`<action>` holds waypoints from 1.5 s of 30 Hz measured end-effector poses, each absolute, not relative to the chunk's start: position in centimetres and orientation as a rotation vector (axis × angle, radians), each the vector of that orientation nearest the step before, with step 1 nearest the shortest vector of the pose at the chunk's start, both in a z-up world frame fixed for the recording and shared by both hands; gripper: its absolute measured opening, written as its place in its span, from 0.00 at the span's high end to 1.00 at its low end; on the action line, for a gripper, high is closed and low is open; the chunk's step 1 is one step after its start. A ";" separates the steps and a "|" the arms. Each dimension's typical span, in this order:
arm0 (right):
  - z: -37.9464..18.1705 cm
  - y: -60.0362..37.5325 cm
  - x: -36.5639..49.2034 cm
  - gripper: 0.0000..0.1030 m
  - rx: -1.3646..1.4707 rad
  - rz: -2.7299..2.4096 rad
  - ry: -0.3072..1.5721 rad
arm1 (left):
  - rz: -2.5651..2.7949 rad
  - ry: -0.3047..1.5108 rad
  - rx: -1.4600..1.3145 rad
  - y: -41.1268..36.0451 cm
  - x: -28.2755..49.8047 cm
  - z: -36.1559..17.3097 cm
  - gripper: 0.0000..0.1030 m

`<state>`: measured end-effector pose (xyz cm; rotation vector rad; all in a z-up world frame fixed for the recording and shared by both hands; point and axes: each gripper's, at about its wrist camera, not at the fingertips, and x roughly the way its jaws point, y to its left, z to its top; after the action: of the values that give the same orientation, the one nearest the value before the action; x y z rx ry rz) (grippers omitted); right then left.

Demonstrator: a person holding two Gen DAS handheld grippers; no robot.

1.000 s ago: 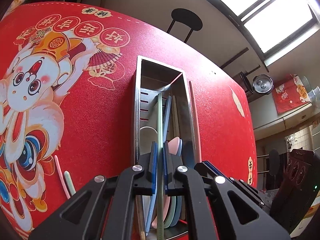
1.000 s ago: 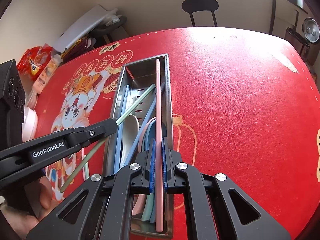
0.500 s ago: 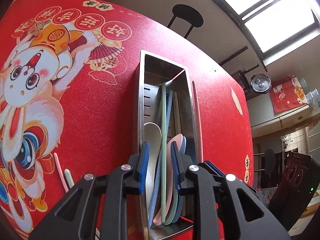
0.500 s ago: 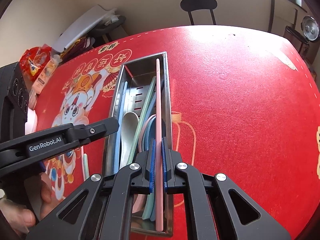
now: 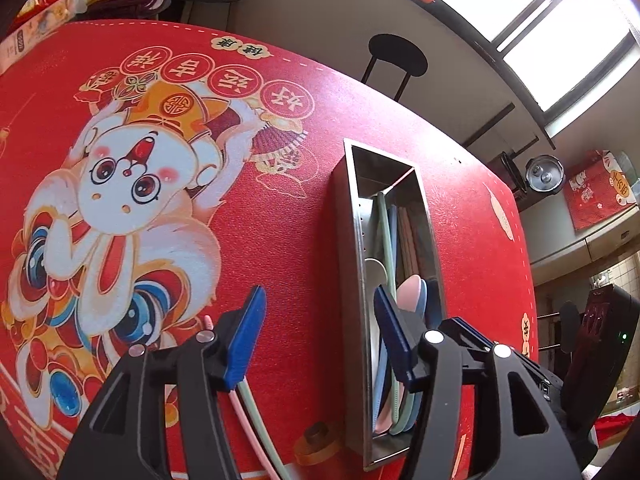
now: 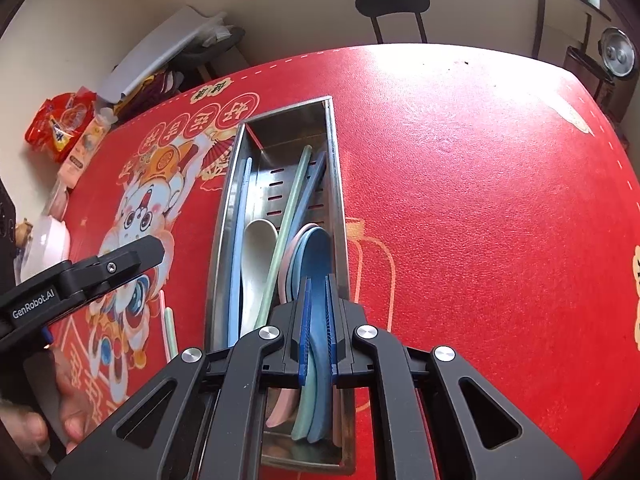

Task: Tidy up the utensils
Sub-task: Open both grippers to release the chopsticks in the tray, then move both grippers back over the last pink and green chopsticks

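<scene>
A steel utensil tray (image 6: 338, 208) (image 5: 352, 248) lies lengthwise on the red tablecloth. It holds a white spoon (image 6: 256, 248), a blue spoon (image 6: 316, 252) and a green chopstick (image 6: 288, 220) (image 5: 386, 232), among other utensils. My left gripper (image 5: 320, 336) is over the cloth by the tray's left wall, jaws opening with nothing between them. A pink chopstick (image 5: 236, 412) and a green one (image 5: 256, 412) lie on the cloth under its left finger. My right gripper (image 6: 318, 328) hovers over the tray's near end, shut to a narrow slit and holding nothing. The blue spoon's handle shows below it.
Snack packets (image 6: 56, 128) and a white bowl (image 6: 48, 244) sit at the table's far left. A black chair (image 6: 392, 4) stands beyond the far edge. A hand (image 6: 40, 428) holds the left gripper at the lower left. Bare red cloth stretches right of the tray.
My left gripper let the green chopstick drop into the tray, opened wide and slid left off the tray. The pink chopstick has left my right gripper's jaws.
</scene>
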<state>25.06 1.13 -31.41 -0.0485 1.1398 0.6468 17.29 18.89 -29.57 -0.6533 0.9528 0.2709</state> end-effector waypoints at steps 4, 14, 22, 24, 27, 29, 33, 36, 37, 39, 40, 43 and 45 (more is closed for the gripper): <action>-30.5 1.0 24.4 0.92 -0.046 0.656 1.123 | 0.285 0.945 -0.638 19.4 16.1 -29.1 0.47; -28.5 -0.6 19.9 0.86 -0.054 0.725 1.052 | 0.301 0.957 -0.552 19.9 11.4 -28.8 0.47; -28.7 -1.9 15.8 0.34 -0.093 0.740 1.015 | 0.345 0.987 -0.472 18.9 7.6 -29.3 0.16; -29.0 -2.4 15.2 0.29 -0.094 0.732 1.027 | 0.341 0.997 -0.450 18.6 6.9 -29.5 0.11; -29.9 -3.1 14.6 0.19 -0.087 0.693 1.066 | 0.336 1.046 -0.410 18.1 6.3 -30.5 0.09; -30.2 -3.6 14.3 0.17 -0.073 0.676 1.065 | 0.337 1.067 -0.398 17.8 5.8 -31.2 0.09; -30.3 -4.1 14.1 0.16 -0.080 0.660 1.055 | 0.340 1.101 -0.398 17.4 5.6 -32.6 0.09; -30.3 -4.3 14.0 0.16 -0.079 0.655 1.054 | 0.329 1.114 -0.377 16.7 5.9 -33.5 0.09; -30.4 -4.5 14.0 0.16 -0.082 0.650 1.056 | 0.325 1.120 -0.367 16.4 6.1 -33.8 0.09; -30.6 -4.8 14.0 0.16 -0.081 0.638 1.062 | 0.328 1.128 -0.345 15.9 6.5 -34.2 0.09; -30.7 -5.1 14.1 0.16 -0.078 0.629 1.067 | 0.327 1.132 -0.336 15.7 6.7 -34.3 0.09; -30.9 -6.0 14.4 0.16 -0.060 0.604 1.075 | 0.334 1.143 -0.312 15.4 7.2 -34.8 0.09; -30.9 -6.5 14.6 0.16 -0.050 0.590 1.074 | 0.342 1.149 -0.297 15.3 7.6 -35.0 0.09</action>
<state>14.63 -6.54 -30.93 -0.0498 1.0741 0.5897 7.55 15.28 -35.00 -0.2968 1.1486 0.3418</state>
